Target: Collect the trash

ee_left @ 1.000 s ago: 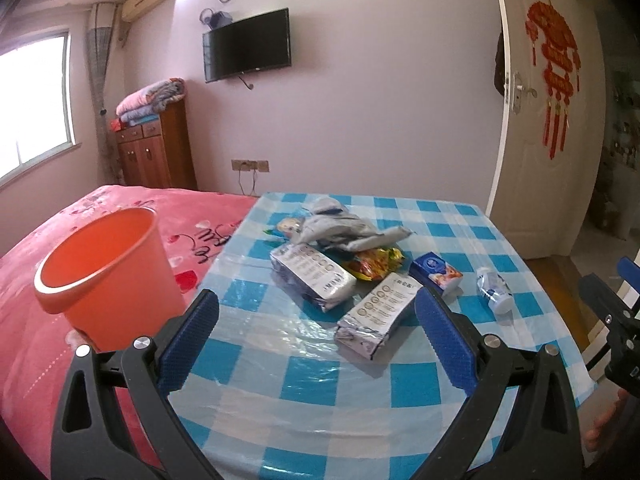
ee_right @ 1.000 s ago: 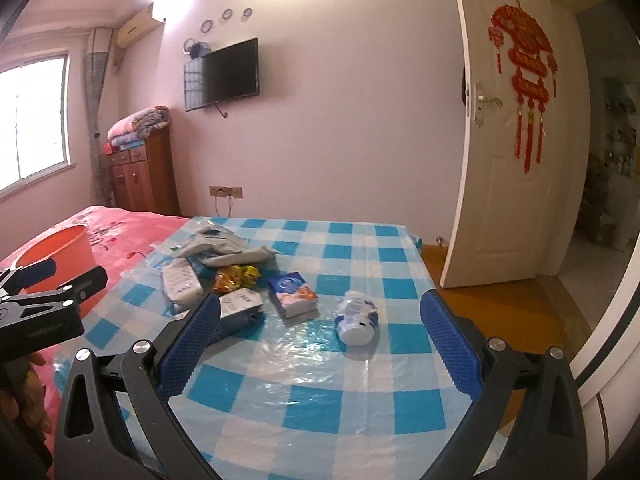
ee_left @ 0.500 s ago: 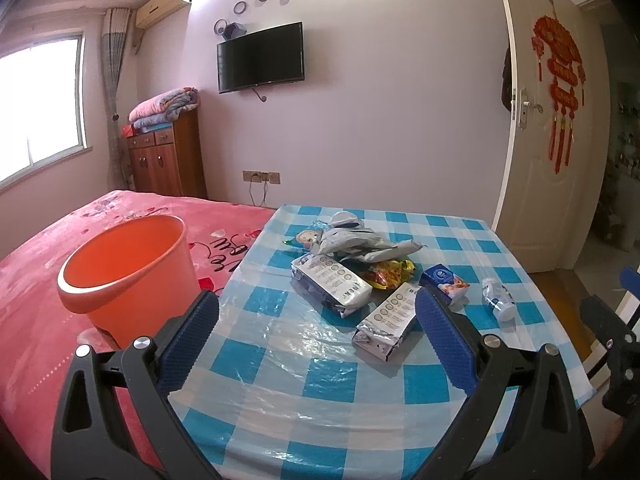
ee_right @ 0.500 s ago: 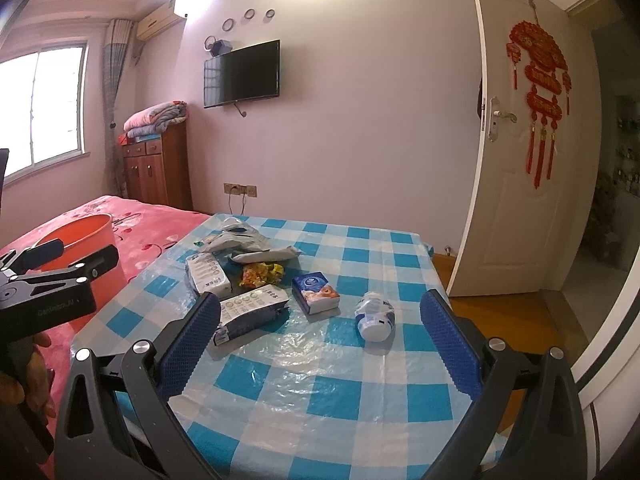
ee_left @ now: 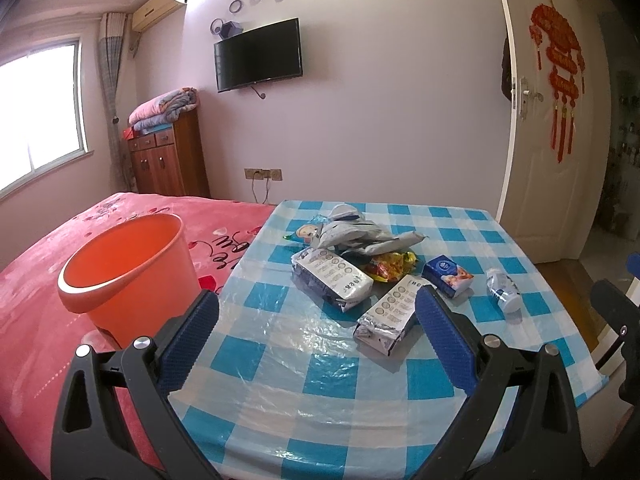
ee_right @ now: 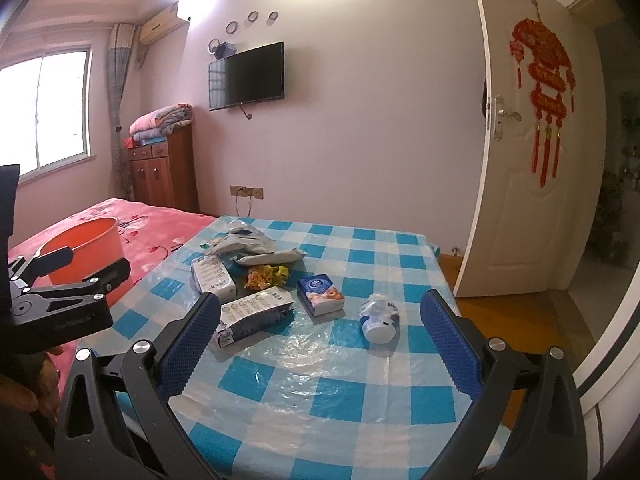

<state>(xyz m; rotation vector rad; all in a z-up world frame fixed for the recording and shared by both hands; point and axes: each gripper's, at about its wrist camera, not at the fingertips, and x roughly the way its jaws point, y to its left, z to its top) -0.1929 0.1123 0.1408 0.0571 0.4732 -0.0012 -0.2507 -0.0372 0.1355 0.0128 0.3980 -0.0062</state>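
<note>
Trash [ee_left: 360,260] lies heaped mid-table on the blue-checked plastic cloth [ee_left: 320,380] — silver packets printed with rows of circles, their writing too small for you to read, a blue carton [ee_right: 320,294], a small bottle [ee_right: 378,316]. An orange bucket [ee_left: 124,276] sits on the pink bed [ee_left: 36,320] beside the table. Your left gripper [ee_left: 316,332] and right gripper [ee_right: 318,336] both hover wide apart — empty.
</note>
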